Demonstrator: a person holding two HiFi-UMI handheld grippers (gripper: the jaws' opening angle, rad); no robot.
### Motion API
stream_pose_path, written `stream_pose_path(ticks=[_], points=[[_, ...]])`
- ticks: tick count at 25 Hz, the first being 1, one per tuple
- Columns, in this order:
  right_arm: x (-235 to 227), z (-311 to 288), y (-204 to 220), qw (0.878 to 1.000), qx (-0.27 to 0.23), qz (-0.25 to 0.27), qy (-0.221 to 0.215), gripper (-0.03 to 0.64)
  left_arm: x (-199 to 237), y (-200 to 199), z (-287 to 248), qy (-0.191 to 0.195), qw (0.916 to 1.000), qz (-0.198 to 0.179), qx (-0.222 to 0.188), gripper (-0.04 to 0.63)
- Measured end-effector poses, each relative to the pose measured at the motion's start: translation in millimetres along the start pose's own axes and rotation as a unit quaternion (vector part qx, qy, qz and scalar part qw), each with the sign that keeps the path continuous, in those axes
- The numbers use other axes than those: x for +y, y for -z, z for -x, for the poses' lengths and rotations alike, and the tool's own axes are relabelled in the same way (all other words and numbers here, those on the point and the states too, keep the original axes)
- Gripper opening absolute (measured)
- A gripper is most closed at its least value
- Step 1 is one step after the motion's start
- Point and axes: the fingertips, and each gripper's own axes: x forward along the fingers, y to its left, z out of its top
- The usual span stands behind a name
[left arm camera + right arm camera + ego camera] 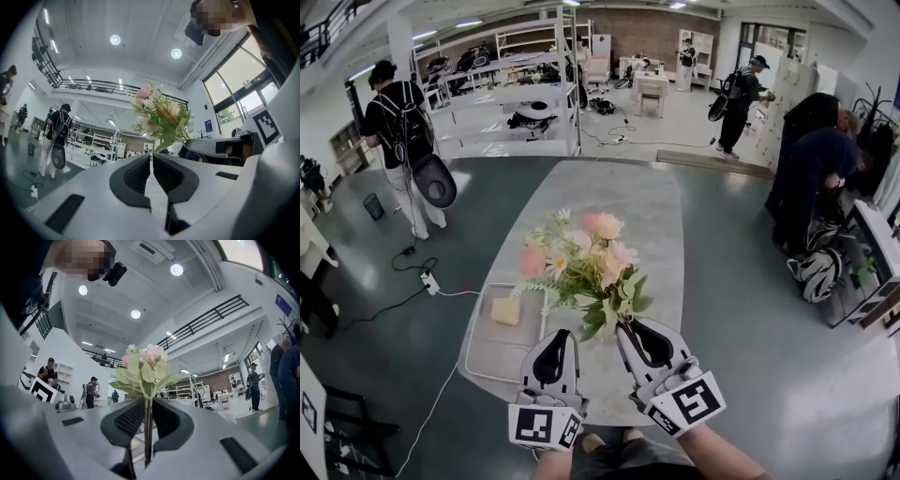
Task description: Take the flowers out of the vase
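Observation:
A bunch of pink and white flowers (pixel 581 262) with green leaves is held up over the grey table (pixel 647 216). My right gripper (pixel 625 328) is shut on its thin green stem (pixel 148 427), which runs straight up between the jaws of the right gripper (pixel 147 401) to the blooms (pixel 143 364). My left gripper (pixel 556 337) is beside it on the left, jaws together with nothing between them. In the left gripper view the flowers (pixel 161 115) stand beyond the left gripper (pixel 151 157) and slightly to the right. No vase shows in any view.
A pale wire tray (pixel 487 361) with a yellow block (pixel 505 310) lies on the table's near left. A power strip (pixel 429 281) and cables lie on the floor at left. People stand at the left (pixel 403 141) and the right (pixel 816 169).

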Motion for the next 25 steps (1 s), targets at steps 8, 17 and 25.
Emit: stream_pose_path(ticks=[8,17,25], points=[[-0.8,11.6,-0.2,1.0,0.009,-0.002,-0.003,0.064,-3.0,0.2,4.5,-0.002,0.9999,0.011,0.003,0.031],[-1.9,22.9,9.7,1.0,0.019,-0.003,-0.014,0.064,-11.1,9.5,8.9,0.003,0.9999,0.01,0.011,0.031],[1.9,22.2,14.8,0.999,0.024,-0.007,-0.021,0.064,-8.3,12.8,11.6,0.003,0.9998,0.007,0.02,0.031]])
